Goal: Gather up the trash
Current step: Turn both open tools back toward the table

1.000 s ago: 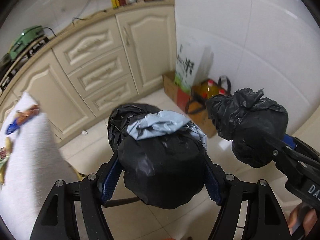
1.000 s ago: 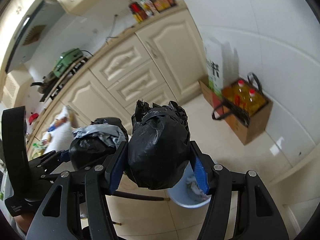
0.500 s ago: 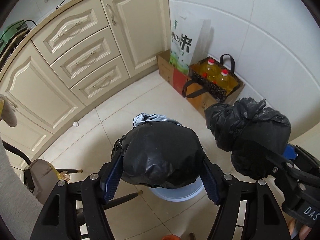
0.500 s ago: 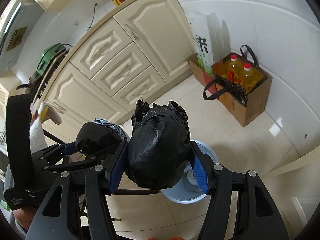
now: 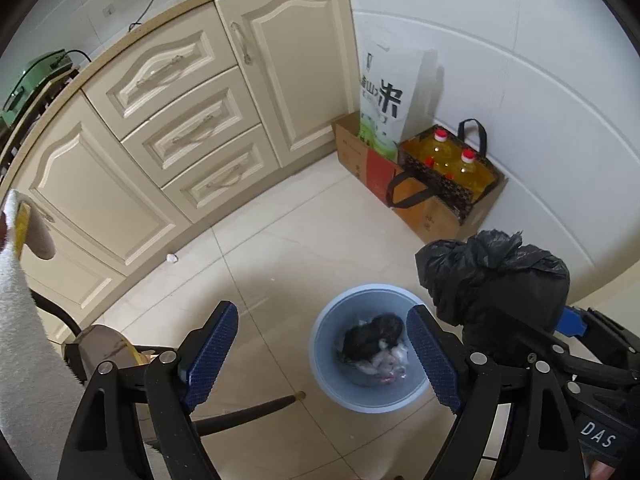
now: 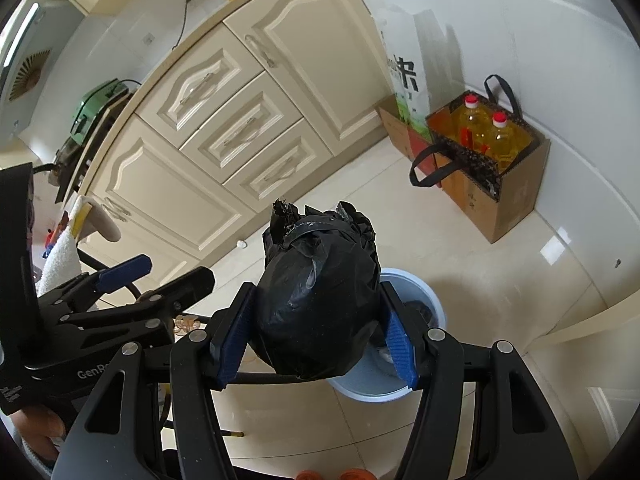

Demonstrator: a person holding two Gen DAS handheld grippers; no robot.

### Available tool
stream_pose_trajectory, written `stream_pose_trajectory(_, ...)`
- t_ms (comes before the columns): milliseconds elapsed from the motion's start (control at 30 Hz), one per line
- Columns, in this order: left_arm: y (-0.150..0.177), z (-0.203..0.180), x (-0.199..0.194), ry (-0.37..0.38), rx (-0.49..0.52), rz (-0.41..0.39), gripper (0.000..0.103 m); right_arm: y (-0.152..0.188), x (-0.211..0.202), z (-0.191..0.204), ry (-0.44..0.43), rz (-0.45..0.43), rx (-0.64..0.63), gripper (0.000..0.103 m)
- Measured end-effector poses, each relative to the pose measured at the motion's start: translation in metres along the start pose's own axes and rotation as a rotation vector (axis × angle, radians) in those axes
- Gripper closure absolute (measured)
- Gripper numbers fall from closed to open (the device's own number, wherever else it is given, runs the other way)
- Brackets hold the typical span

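A blue bin (image 5: pixel 325 376) stands on the tiled floor below both grippers. A black trash bag (image 5: pixel 374 337) lies inside it on pale crumpled waste. My left gripper (image 5: pixel 322 310) hangs above the bin, its jaws opening and nothing between them. My right gripper (image 6: pixel 316 298) is shut on a second knotted black bag (image 6: pixel 316 276), held over the bin's near left rim (image 6: pixel 434 304). The left wrist view shows that second bag (image 5: pixel 496 280) at the right, level with the left fingertips. In the right wrist view the left gripper (image 6: pixel 172 270) sits at the left.
Cream cabinets (image 5: pixel 192 132) line the back. A rice sack (image 5: pixel 380 100) and a box with oil bottles (image 5: pixel 448 168) stand by the white wall. A towel-draped chair (image 5: pixel 24 320) and its dark leg (image 5: pixel 248 412) are at the left. A white scrap (image 5: pixel 172 258) lies on the floor.
The left gripper let go of its black bag, which dropped into the blue bin, and its jaws spread. The right gripper still holds its bag. Both hands came down toward the bin.
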State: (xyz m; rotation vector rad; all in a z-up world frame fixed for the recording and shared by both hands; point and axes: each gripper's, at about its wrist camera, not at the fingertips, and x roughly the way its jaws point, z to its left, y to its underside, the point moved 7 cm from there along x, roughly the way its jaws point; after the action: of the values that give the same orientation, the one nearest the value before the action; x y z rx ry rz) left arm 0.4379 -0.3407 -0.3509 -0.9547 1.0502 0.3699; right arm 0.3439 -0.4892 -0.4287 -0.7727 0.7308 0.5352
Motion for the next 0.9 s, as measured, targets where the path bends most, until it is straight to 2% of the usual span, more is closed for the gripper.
stream_pose_trajectory(433, 0.006, 0.006, -0.021, -0.043, -0.033, -0.036, 0.02, -0.004, 0.005, 0.011, -0.01, -0.006, -0.002, 0.041)
stream_pose_trajectory(633, 0.01, 0.007, -0.027, -0.047, -0.045, -0.039, 0.02, -0.01, 0.005, 0.018, 0.01, -0.014, -0.009, 0.037)
stream_pose_trajectory(733, 0.009, 0.011, -0.034, -0.048, -0.06, -0.044, 0.02, -0.013, 0.0, 0.021, 0.025, -0.026, -0.015, 0.026)
stream_pose_trajectory(767, 0.009, 0.012, -0.037, -0.046, -0.065, -0.046, 0.02, -0.014, -0.001, 0.022, 0.028, -0.027, -0.014, 0.016)
stream_pose_trajectory(800, 0.009, 0.014, -0.04, -0.043, -0.066, -0.047, 0.02, -0.015, -0.003, 0.023, 0.024, -0.03, -0.013, 0.013)
stream_pose_trajectory(900, 0.011, 0.017, -0.053, -0.037, -0.069, -0.059, 0.02, -0.016, -0.012, 0.029, 0.024, -0.043, -0.019, 0.013)
